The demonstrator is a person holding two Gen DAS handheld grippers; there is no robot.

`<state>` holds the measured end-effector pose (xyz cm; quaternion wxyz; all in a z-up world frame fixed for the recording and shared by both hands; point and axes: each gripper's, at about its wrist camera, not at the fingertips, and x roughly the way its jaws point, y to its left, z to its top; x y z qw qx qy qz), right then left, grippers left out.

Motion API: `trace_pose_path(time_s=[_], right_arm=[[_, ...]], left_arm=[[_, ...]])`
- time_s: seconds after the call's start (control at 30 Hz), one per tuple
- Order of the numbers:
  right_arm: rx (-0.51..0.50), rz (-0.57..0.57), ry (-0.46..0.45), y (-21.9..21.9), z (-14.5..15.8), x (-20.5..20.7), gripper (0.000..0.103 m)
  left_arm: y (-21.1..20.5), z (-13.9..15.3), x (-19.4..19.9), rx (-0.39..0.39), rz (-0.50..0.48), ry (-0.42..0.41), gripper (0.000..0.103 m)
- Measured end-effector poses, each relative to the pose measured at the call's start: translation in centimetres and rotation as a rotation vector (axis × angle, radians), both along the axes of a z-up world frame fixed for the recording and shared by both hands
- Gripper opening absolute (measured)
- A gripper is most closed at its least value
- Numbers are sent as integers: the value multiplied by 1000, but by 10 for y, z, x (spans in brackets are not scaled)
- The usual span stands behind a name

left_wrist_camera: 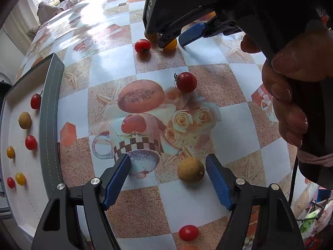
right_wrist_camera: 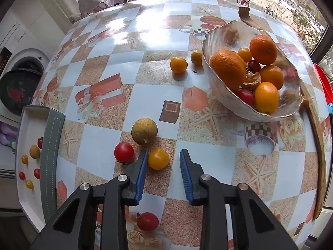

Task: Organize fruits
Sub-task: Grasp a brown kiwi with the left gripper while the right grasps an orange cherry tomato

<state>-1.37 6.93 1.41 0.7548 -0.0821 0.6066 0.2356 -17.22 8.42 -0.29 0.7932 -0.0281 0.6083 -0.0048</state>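
Observation:
My left gripper (left_wrist_camera: 168, 167) is open just above the table, with a tan longan (left_wrist_camera: 190, 169) lying close to its right finger. Red cherry tomatoes lie ahead (left_wrist_camera: 186, 82), further off (left_wrist_camera: 142, 45) and near the front edge (left_wrist_camera: 188, 232). My right gripper (right_wrist_camera: 164, 162) is open; a small yellow tomato (right_wrist_camera: 158, 158) sits on the table between its fingers, close to the left one. It also shows in the left wrist view (left_wrist_camera: 170, 44). A red tomato (right_wrist_camera: 124, 152) and a tan longan (right_wrist_camera: 144, 131) lie just left and ahead of it.
A white tray with a grey rim (left_wrist_camera: 51, 125) at the left table edge holds several small tomatoes and a longan. A shell-shaped bowl (right_wrist_camera: 220, 93) with oranges and kumquats stands at the right. Two kumquats (right_wrist_camera: 178, 65) lie beside it. A washing machine (right_wrist_camera: 22, 77) stands left.

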Motion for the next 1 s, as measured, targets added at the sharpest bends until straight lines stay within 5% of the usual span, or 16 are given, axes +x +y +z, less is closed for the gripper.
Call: trace_pose_path(time_s=[0.17,0.4,0.63,1.0], right_arm=[[15,-2,10,-1,0,-4,21],[43,-51,60,-24,1,-15,21],[65,-105,102,-53,7,-38,21],[68,-154,156,-78,17,-71,21]], left_arm=[[-5,-4,0,33,6,-7,62],[15,-2,-5,-6,41,-19,27],[41,-1,-5,-149,88,2,27],[52,21,-9,-179,63,-21,27]])
